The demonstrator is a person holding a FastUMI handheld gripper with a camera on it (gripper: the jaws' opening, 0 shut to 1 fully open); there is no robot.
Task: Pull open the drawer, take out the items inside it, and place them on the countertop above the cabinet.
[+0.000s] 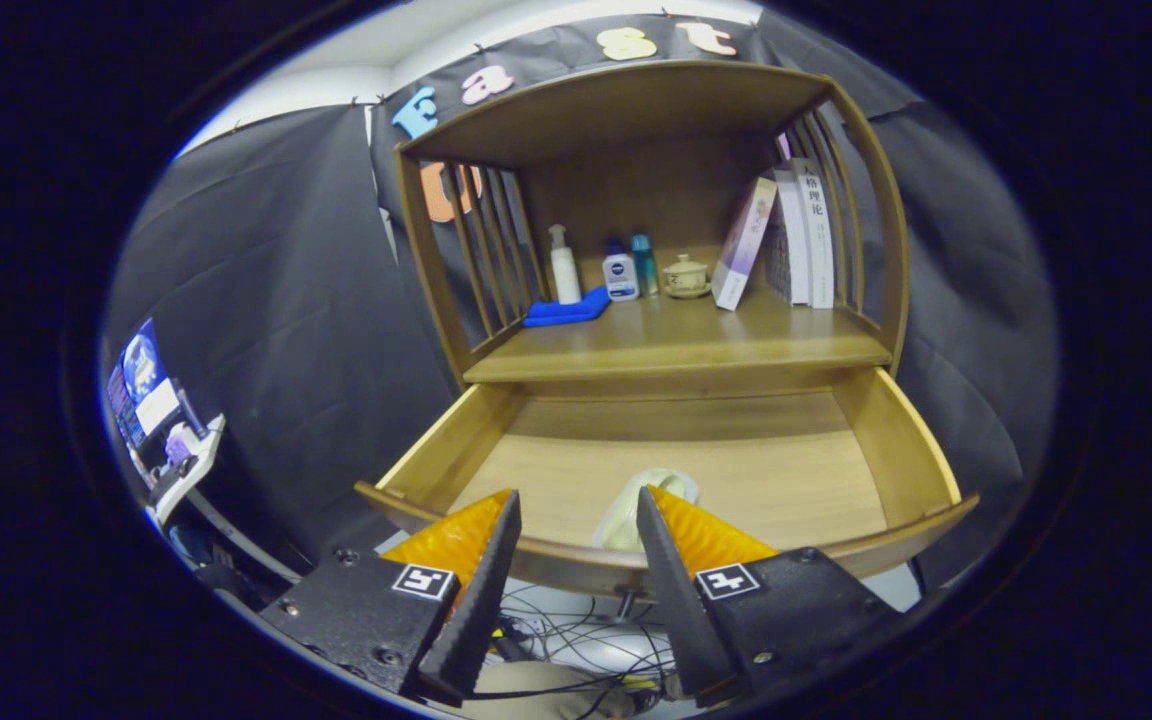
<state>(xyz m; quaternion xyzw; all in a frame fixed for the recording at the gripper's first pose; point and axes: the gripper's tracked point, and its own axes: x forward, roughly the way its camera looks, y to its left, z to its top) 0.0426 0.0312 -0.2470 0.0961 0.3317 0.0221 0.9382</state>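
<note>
Cabinet (636, 110): we see a wooden unit with slatted sides and an open shelf over the drawer.
Drawer (921, 445): we find it pulled fully out below the countertop.
Countertop (676, 345): it carries everything listed below except the cup and gripper.
Books (804, 235): at the right back corner, upright, one leaning against them.
Cloth (566, 310): blue, at the left edge.
Bottles (621, 272): three along the back, the leftmost standing on the cloth.
Pot (686, 277): small, lidded, between bottles and books.
Cup (636, 505): we see a pale cup lying at the drawer's front edge.
Gripper (576, 505): fingers spread wide, hovering over the front edge; the cup sits between them, close to the right finger, contact unclear.
</note>
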